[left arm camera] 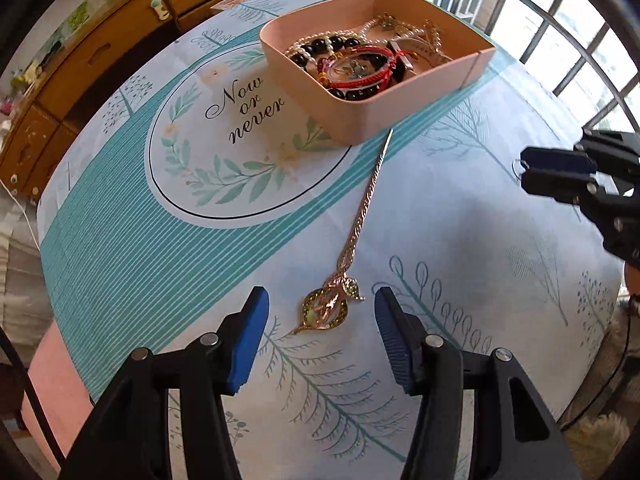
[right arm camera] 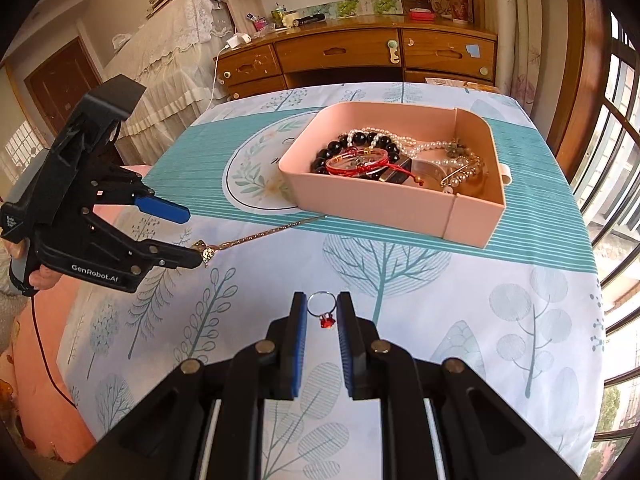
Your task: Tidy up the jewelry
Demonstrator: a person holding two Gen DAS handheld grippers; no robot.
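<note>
A gold hairpin (left arm camera: 360,224) with a green leaf ornament (left arm camera: 328,306) lies on the tablecloth, its tip near the pink jewelry box (left arm camera: 356,120). My left gripper (left arm camera: 320,312) is open, its blue pads (left arm camera: 250,340) on either side of the ornament, not touching. It also shows in the right wrist view (right arm camera: 192,236) beside the hairpin (right arm camera: 260,236). My right gripper (right arm camera: 322,312) is shut on a silver ring (right arm camera: 320,305) with a red stone, held above the table. The box (right arm camera: 384,212) holds bead bracelets, pearls and a red cord bracelet (right arm camera: 358,162).
The table has a teal and white printed cloth (left arm camera: 140,260). A wooden dresser (right arm camera: 360,56) stands behind the table. A window with bars (right arm camera: 620,160) is at the right. A pink cushion (right arm camera: 40,360) lies beside the table's left edge.
</note>
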